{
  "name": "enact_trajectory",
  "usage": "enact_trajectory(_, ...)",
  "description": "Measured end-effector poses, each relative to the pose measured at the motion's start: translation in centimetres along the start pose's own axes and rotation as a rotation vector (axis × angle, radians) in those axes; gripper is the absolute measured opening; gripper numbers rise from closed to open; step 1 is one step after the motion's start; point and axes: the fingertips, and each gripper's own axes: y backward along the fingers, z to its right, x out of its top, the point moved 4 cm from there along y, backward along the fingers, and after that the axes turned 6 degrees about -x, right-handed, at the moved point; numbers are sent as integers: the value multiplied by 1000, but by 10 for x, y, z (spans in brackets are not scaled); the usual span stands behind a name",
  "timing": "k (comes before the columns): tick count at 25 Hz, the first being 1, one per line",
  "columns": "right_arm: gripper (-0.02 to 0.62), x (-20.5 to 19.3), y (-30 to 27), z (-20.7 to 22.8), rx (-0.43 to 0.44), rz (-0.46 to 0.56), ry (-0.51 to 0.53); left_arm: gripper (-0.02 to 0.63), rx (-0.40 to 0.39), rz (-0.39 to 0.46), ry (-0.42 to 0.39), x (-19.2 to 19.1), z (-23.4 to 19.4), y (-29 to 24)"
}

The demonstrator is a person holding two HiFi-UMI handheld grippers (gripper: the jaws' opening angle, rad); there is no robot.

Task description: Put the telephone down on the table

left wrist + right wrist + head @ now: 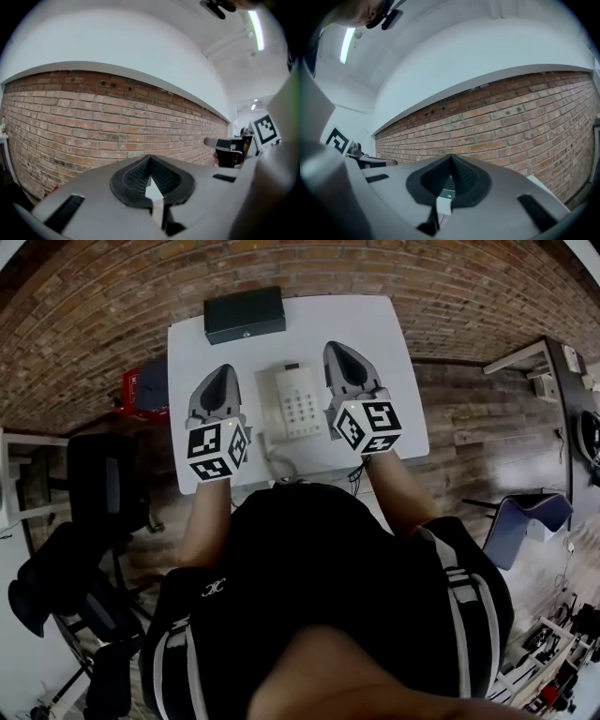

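Observation:
A white telephone (297, 402) with a keypad lies flat on the white table (394, 343), its cord trailing toward the person. My left gripper (222, 371) hovers above the table just left of the telephone, jaws shut with nothing between them. On the telephone's right side hangs my right gripper (340, 350), also shut and holding nothing. In the left gripper view the closed left gripper (149, 161) points level at a brick wall. The right gripper view shows the closed right gripper (451, 159) aimed at the same wall. The telephone is hidden in both gripper views.
A black box (245, 314) sits at the table's far left corner. A red object (138, 390) stands left of the table, with black chairs (84, 521) nearer. A grey chair (523, 518) is at the right. A brick wall (112, 296) rises behind the table.

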Motion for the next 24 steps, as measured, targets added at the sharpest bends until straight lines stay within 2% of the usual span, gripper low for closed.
enact_trajectory(3,-2,-7,7,-4,-10,-9,6,2,14,-17,-52,-8,6,4)
enact_trajectory(12,-2,-19,12,-5,-21,-36,13,2,-9,-36,18,-15,13,8)
enact_trajectory(24,-2,-25,13,-1,-13,-65,17,2,2,-46,-3,-15,19,7)
